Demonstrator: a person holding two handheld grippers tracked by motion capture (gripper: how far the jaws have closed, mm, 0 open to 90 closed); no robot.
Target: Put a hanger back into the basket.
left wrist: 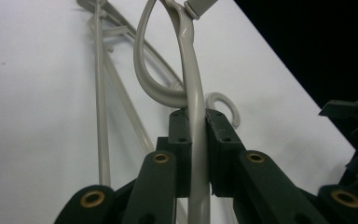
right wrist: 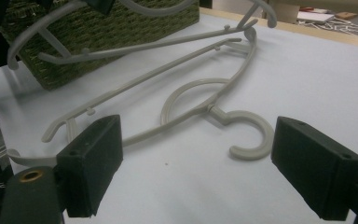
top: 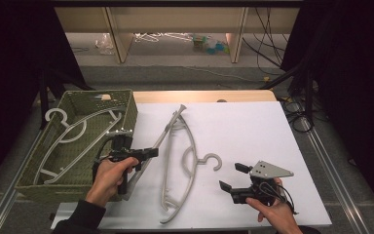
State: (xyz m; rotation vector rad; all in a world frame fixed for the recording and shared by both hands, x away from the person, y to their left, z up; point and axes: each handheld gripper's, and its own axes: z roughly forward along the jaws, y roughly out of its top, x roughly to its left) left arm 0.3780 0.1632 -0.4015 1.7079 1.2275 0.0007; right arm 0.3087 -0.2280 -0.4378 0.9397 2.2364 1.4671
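Left gripper [top: 148, 152] pinches a hanger [left wrist: 193, 121] by its arm, just beside the basket [top: 126, 105]; right gripper [top: 233, 176] spread, idle – the hanger could snag the second hanger [top: 187, 165] lying on the table – dragging it along

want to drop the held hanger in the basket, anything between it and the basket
Nothing visible blocks the way. The left gripper is shut on the hanger right beside the basket, whose top is open; another hanger already lies inside.
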